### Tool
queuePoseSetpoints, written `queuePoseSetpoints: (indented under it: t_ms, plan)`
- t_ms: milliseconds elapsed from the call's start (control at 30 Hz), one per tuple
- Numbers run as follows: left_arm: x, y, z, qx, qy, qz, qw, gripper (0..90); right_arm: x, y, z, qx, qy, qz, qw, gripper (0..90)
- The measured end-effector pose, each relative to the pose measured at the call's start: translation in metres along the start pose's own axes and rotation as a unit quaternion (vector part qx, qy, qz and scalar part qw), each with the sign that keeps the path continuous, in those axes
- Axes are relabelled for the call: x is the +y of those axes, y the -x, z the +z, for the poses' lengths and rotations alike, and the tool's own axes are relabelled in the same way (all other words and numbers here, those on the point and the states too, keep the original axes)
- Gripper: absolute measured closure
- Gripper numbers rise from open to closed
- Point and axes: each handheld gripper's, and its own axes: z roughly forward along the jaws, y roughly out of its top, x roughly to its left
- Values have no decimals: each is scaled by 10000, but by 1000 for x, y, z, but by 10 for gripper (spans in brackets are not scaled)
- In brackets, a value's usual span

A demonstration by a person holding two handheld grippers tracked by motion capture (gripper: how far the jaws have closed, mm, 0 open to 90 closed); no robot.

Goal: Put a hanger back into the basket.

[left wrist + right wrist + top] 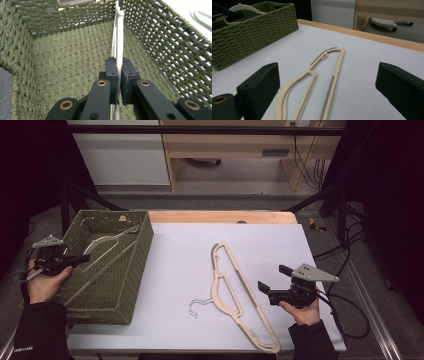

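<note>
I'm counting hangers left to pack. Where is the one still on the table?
In the high view, the cream hanger lies flat on the white table, right of the green basket, just left of the open right gripper.

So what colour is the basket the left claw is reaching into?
The basket is olive green woven cord, clearest in the left gripper view.

A wooden desk (225,147) and white cabinet (120,155) stand on grey floor (235,180) behind the table.
</note>
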Motion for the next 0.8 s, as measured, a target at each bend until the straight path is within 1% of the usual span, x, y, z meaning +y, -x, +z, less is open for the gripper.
queuePoseSetpoints:
  t_ms: [67,100,200,233,300,333,400,433,500,633,667,700,733,800]
  plan:
    - [-2,-2,1,114,50,-91,9999,848,0,0,0,-14,-17,-30,10000,60]
    - [-3,-3,1,168,76,-149,9997,845,0,0,1,-20,-3,4,10000,60]
    - [-4,-6,1,363,50,-208,9991,837,0,0,0,-8,-9,-14,10000,60]
    - [-4,-6,2,400,30,-247,9989,835,0,0,1,-30,-2,-6,10000,60]
    - [-3,-7,2,584,-40,-248,9980,829,0,0,1,-23,-16,-27,10000,60]
    - [-3,-8,3,697,-110,-288,9971,824,0,0,1,-37,-12,-8,10000,60]
    - [-5,-10,4,897,-320,-241,9952,813,-1,0,1,-24,-21,-24,10000,60]
    - [-6,-12,5,957,-376,-297,9943,808,0,0,1,-35,-15,-22,10000,59]
    - [-10,-15,6,1013,-470,-321,9932,802,0,0,1,-31,-14,-31,10000,59]
    - [-14,-20,6,1087,-605,-510,9909,787,-1,0,1,-18,-16,-25,10000,59]
    - [-15,-20,6,1087,-656,-587,9902,771,-1,-1,1,-25,-28,-23,10000,60]
    - [-15,-21,7,1106,-681,-607,9897,751,-1,-1,1,-21,-28,-20,10000,59]
    - [-15,-22,8,1134,-757,-600,9888,732,-1,-1,1,-24,-26,-28,10000,59]
    - [-16,-21,9,1167,-823,-697,9873,696,0,-1,1,-22,-22,-30,10000,59]
